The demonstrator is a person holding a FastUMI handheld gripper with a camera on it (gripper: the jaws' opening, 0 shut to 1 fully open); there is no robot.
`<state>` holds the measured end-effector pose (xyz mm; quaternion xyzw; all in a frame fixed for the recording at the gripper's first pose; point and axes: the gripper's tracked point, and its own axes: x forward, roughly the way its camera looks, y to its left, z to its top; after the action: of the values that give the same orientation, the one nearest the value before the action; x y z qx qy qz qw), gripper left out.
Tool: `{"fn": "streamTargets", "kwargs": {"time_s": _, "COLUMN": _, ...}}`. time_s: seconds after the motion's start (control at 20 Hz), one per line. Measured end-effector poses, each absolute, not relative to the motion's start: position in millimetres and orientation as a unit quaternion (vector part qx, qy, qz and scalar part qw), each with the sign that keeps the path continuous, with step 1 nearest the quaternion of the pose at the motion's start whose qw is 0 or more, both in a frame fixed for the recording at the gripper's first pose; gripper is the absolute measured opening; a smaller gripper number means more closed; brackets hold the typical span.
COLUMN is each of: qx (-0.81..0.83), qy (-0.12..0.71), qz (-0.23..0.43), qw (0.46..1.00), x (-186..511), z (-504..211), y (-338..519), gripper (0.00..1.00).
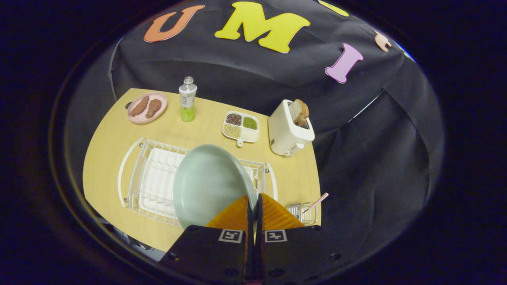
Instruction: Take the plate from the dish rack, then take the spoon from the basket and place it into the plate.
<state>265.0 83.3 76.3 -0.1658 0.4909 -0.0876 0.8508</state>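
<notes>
Black cloth hangs behind a pale wooden bench, and we're looking down on it from above. Far left at the back, a pink dish with 2 brown pieces on it, then a small bottle with green liquid. Nearer us, the white dish rack stretches across the bench. And there's the plate, pale green, tilted up out of the rack, its rim pinched between the 2 orange fingers of the tool, which is clenched tight on that edge!

Moving right: a 4-part tray of grains behind the plate, a white toaster with a slice of bread sticking up, and down by the bench's near right corner the small wire basket with the spoon, pink handle poking out.

My read: the plate is mid-lift. The job now is to keep the pinch firm, carry it free of the rack wires and lay it flat on open bench, within reach of that basket.

Hard to judge: the plate covers the rack's middle, so I can't say whether its lower rim touches the wires. The spoon's bowl is lost inside the basket, and the tool's body hides the bench's near edge.
</notes>
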Motion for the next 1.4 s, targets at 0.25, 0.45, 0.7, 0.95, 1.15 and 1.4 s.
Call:
{"fn": "streamTargets", "kwargs": {"time_s": 0.25, "qx": -0.106, "qy": 0.485, "qz": -0.033, "qw": 0.867, "x": 192.3, "z": 45.4, "y": 74.1, "gripper": 0.06}}
{"fn": "streamTargets", "kwargs": {"time_s": 0.45, "qx": -0.051, "qy": 0.488, "qz": -0.008, "qw": 0.871, "x": 142.7, "z": -8.8, "y": 54.9, "gripper": 0.06}}
{"fn": "streamTargets", "kwargs": {"time_s": 0.7, "qx": -0.016, "qy": 0.519, "qz": 0.002, "qw": 0.854, "x": 105.4, "z": -88.9, "y": 31.2, "gripper": 0.06}}
{"fn": "streamTargets", "kwargs": {"time_s": 0.95, "qx": 0.023, "qy": 0.534, "qz": 0.010, "qw": 0.845, "x": 103.7, "z": -146.5, "y": 18.7, "gripper": 0.06}}
{"fn": "streamTargets", "kwargs": {"time_s": 1.15, "qx": 0.047, "qy": 0.533, "qz": 0.023, "qw": 0.844, "x": 108.6, "z": -170.2, "y": 11.7, "gripper": 0.06}}
{"fn": "streamTargets", "kwargs": {"time_s": 1.4, "qx": 0.036, "qy": 0.547, "qz": 0.021, "qw": 0.836, "x": 107.3, "z": -200.2, "y": -4.0, "gripper": 0.08}}
